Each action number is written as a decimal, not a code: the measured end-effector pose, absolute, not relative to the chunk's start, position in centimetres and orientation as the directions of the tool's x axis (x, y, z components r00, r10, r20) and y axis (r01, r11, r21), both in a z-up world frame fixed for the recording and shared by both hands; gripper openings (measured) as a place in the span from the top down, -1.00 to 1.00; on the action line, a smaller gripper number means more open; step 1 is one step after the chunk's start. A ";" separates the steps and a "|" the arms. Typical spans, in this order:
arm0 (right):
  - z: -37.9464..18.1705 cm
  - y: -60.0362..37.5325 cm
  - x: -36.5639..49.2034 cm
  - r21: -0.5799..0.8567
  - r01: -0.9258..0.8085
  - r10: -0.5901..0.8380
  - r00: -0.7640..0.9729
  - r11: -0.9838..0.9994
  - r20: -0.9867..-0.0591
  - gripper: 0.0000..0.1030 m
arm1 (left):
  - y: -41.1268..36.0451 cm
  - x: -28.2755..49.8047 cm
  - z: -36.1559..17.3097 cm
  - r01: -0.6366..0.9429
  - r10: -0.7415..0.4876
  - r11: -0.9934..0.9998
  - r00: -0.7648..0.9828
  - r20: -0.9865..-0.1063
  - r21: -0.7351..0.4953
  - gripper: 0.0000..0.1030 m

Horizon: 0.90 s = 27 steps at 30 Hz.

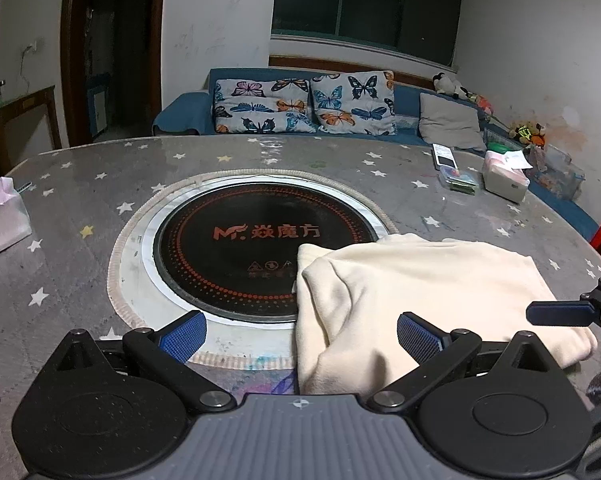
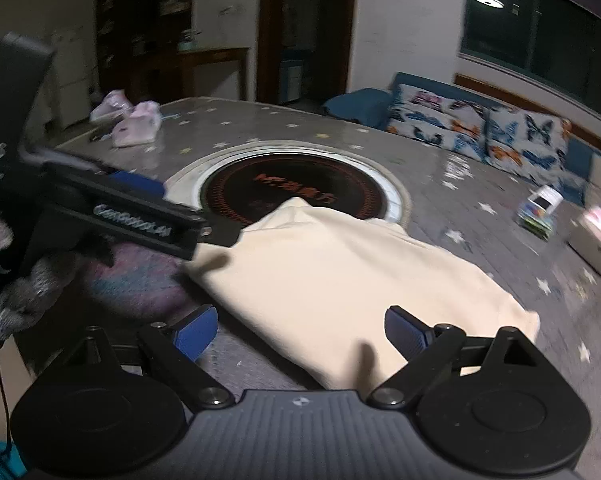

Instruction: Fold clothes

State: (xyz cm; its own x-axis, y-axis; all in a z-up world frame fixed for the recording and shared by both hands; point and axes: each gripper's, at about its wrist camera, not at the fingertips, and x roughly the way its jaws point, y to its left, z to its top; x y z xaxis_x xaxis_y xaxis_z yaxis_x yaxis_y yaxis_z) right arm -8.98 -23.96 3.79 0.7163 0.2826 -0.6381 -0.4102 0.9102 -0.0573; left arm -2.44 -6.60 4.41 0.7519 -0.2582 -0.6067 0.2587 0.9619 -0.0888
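Left claw (image 1: 300, 338) is spread wide, empty, low over the table (image 1: 80, 200); the folded cream cloth (image 1: 416, 280) lies ahead and to its right, partly over the round hob (image 1: 236, 248). Right claw (image 2: 298, 330) is likewise spread, the cloth just ahead between its fingers.

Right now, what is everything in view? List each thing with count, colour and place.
Folded garment: one, cream, near table edge, overlapping the cooktop.
Cooktop: one, black with orange markings, table centre.
Table: one, grey star-print cover.
Tissue packs: two, pink, table's far-left corner.
Tissue box: one, white-pink, table's right.
Butterfly cushions: two, on blue sofa.
Grey cushion: one, sofa.
Left gripper: open, empty.
Right gripper: open, empty.
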 end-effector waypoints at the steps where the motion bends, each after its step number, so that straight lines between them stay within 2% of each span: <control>1: 3.8 -23.7 -8.9 -0.065 -0.423 0.288 0.713 0.904 -0.640 -0.80 | -6.5 -2.3 4.4 0.258 -0.259 0.962 0.751 -0.607 -0.090 -1.00; 12: 3.7 -21.4 -8.1 -0.085 -0.495 0.324 0.680 0.865 -0.657 -0.79 | -5.8 -1.2 3.9 0.247 -0.255 0.964 0.747 -0.614 -0.101 -1.00; 16: 3.5 -20.5 -7.8 -0.095 -0.522 0.335 0.665 0.848 -0.667 -0.67 | -4.9 -0.8 3.8 0.222 -0.243 0.969 0.750 -0.615 -0.112 -1.00; 23: 3.4 -19.7 -7.4 -0.102 -0.536 0.342 0.662 0.838 -0.667 -0.66 | -4.3 -0.6 3.6 0.210 -0.235 0.971 0.749 -0.619 -0.114 -1.00; 27: 3.3 -18.8 -7.4 -0.129 -0.558 0.344 0.660 0.820 -0.668 -0.58 | -4.1 -0.6 3.7 0.207 -0.235 0.971 0.749 -0.619 -0.119 -1.00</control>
State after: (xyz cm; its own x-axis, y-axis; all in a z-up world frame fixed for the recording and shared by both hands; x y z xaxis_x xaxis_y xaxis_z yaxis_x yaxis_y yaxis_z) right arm -7.36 -18.84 3.34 0.6598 0.3436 -0.6683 -0.5579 0.8198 -0.1293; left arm -0.57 -4.11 3.69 0.7490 -0.2354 -0.6194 0.2071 0.9711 -0.1186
